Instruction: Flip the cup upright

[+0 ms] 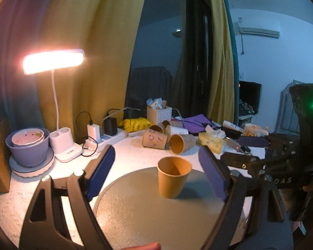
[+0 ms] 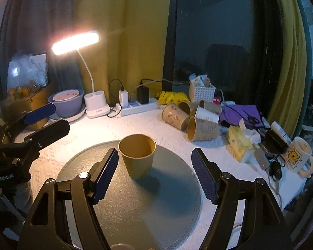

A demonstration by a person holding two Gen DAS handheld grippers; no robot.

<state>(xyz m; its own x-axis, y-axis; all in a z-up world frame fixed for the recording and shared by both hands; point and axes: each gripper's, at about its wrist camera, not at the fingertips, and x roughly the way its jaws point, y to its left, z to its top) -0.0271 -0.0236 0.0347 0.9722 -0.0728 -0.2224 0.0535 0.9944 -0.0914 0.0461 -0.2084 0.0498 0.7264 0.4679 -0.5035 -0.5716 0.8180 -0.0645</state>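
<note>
Round grey mat point(image 1: 135, 218) cut off at bottom edge, mug point(image 1: 252, 129) partly hidden behind clutter, basket contents point(image 2: 199, 80) too small to identify

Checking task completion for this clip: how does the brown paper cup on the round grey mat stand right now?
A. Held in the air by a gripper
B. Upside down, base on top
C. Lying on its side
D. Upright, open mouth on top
D: the paper cup stands on the round grey mat with its open rim on top, and both the left gripper and right gripper are open and clear of it.
</note>
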